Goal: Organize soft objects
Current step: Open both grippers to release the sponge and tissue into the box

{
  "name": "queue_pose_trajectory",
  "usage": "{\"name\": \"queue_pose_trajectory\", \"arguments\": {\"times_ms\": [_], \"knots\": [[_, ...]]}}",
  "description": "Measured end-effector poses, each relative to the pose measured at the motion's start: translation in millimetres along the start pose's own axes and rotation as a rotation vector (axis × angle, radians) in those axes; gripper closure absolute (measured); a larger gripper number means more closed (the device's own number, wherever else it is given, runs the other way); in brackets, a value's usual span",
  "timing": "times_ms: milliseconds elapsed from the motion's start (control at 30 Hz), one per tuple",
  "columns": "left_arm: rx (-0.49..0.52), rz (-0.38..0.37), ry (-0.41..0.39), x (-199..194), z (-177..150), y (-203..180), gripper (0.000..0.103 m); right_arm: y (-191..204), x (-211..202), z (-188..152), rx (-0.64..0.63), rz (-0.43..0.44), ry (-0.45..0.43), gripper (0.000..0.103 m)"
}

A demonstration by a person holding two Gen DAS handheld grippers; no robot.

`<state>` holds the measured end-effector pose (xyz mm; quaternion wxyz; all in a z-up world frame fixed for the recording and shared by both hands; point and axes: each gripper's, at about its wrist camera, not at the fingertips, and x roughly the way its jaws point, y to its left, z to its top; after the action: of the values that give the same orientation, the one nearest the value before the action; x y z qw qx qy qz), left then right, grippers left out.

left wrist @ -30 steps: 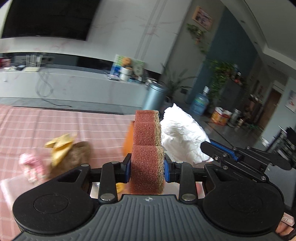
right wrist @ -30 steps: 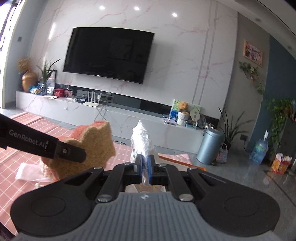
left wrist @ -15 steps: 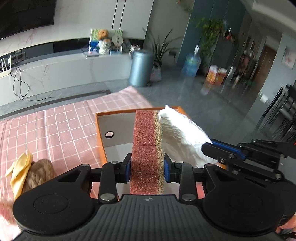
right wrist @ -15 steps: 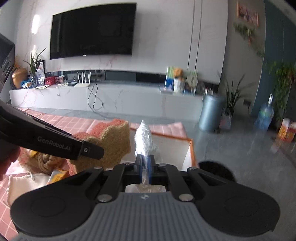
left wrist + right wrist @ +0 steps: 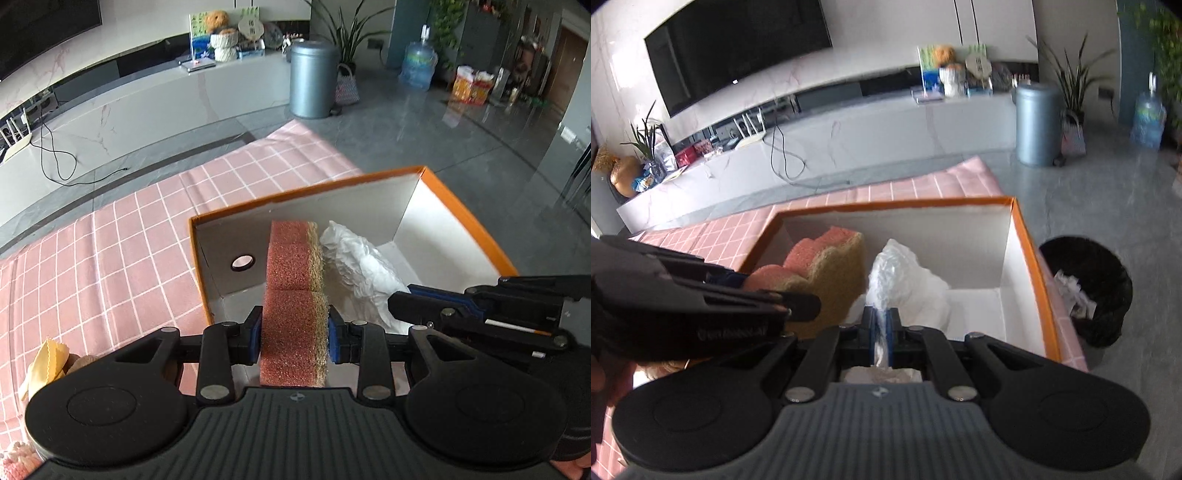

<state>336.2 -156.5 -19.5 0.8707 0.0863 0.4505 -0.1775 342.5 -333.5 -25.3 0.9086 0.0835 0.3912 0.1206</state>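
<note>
My left gripper (image 5: 294, 332) is shut on a pink and tan scouring sponge (image 5: 293, 291), held upright over the near left part of an open orange-rimmed white box (image 5: 465, 218). My right gripper (image 5: 882, 332) is shut on a crumpled white plastic bag (image 5: 905, 284), which hangs inside the same box (image 5: 1030, 251). The sponge (image 5: 827, 269) and the bag (image 5: 362, 273) are side by side, the bag to the sponge's right. The right gripper (image 5: 439, 306) reaches in from the right in the left wrist view.
The box stands on a pink checked tablecloth (image 5: 122, 258) near the table's far right corner. A yellow cloth and a rope knot (image 5: 51, 365) lie at the left. A black waste bin (image 5: 1089, 291) stands on the floor beside the table.
Both grippers have tilted down and moved forward over the box, carrying the sponge and the bag from above the table to inside the box's opening.
</note>
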Motion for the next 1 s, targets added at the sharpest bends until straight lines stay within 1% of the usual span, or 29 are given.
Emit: {"name": "queue_pose_trajectory", "arguments": {"times_ms": [33,167,233,300,533,567,600,667,700,733,767,867,933,1000], "knots": [[0.004,0.006,0.005,1.8,0.4,-0.9,0.066,-1.8,3.5,2.3,0.012,0.018,0.009,0.1],[0.014,0.027,-0.002,1.9,-1.1,-0.2,0.063,1.3,13.9,2.5,-0.006,-0.003,0.036,0.1],[0.022,0.034,-0.007,-0.8,-2.1,-0.5,0.063,0.1,16.7,1.3,0.014,0.014,0.055,0.1],[0.025,0.039,-0.021,-4.7,-2.3,1.0,0.059,-3.1,16.0,1.7,0.03,0.039,0.062,0.1],[0.019,0.033,-0.033,-11.9,-4.0,4.7,0.06,1.9,12.6,1.1,0.027,0.058,0.075,0.098],[0.015,0.031,-0.039,-13.6,-4.3,5.1,0.059,1.3,12.2,0.9,0.032,0.063,0.082,0.098],[0.01,0.029,-0.045,-16.3,-4.8,6.2,0.055,0.8,12.6,1.3,0.036,0.067,0.088,0.097],[-0.004,0.025,-0.053,-21.0,-4.1,8.6,0.051,0.3,12.5,0.6,0.04,0.072,0.099,0.096],[-0.016,0.007,-0.057,-23.7,-4.6,10.8,0.044,1.0,12.3,0.2,0.041,0.075,0.104,0.094],[-0.03,-0.016,-0.059,-25.6,-3.8,13.0,0.042,1.5,12.3,-0.2,0.043,0.083,0.107,0.093],[-0.04,-0.03,-0.06,-27.2,-3.0,14.7,0.041,2.9,11.7,-0.4,0.043,0.088,0.109,0.092],[-0.03,-0.025,-0.079,-34.2,-3.1,12.0,0.04,11.9,6.7,-0.8,0.014,0.087,0.099,0.092],[-0.033,-0.033,-0.086,-38.3,-4.1,12.0,0.04,17.3,2.4,-1.6,-0.002,0.079,0.093,0.082],[-0.04,-0.042,-0.095,-42.7,-4.8,13.5,0.04,21.7,-3.4,-2.8,-0.013,0.075,0.089,0.08]]}}
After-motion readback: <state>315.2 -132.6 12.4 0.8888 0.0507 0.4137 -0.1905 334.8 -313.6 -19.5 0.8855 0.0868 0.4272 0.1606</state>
